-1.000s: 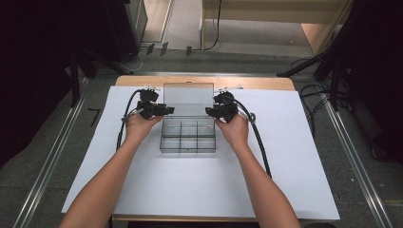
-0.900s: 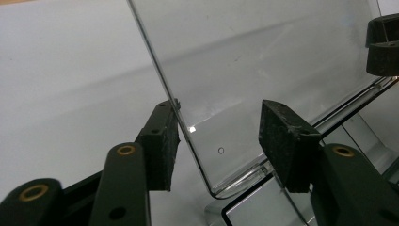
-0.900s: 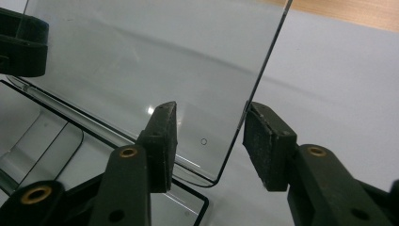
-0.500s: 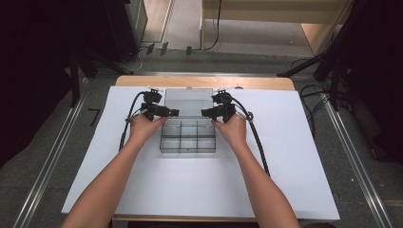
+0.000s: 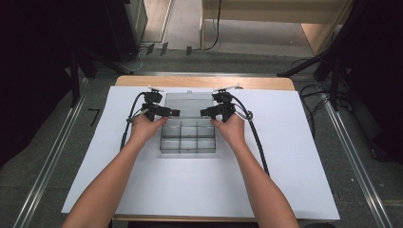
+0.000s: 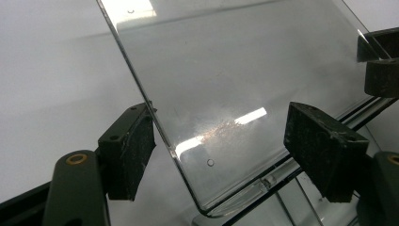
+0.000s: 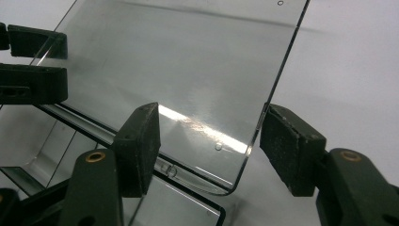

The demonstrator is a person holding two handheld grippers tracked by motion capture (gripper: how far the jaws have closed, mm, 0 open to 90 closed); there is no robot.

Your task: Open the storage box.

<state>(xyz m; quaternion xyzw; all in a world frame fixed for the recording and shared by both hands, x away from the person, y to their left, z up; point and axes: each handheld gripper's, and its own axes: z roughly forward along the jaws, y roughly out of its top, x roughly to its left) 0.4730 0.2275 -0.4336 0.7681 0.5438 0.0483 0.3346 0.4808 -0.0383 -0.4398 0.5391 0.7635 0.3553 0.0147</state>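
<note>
**Between parted jaws: the clear box's open lid**

Between the jaws of the left gripper (image 6: pixel 219 157) stands the near left corner of the clear lid (image 6: pixel 226 70), its edge just beside the left pad while the right pad stands apart from it; these jaws have just been opening and press on nothing. At the lid's other side, the right gripper (image 7: pixel 209 146) brackets the lid's (image 7: pixel 188 61) opposite corner in the same way, its jaws likewise just opened and released, with the edge close to the right pad.

Seen from the high view, the lid (image 5: pixel 188 101) is swung back behind the clear compartment box (image 5: pixel 187 137), with the left gripper (image 5: pixel 164 112) and right gripper (image 5: pixel 214 112) at its two sides. Under the box lies a white sheet (image 5: pixel 285 156) covering the table (image 5: pixel 204 81); the person's forearms reach in from the near edge.
</note>
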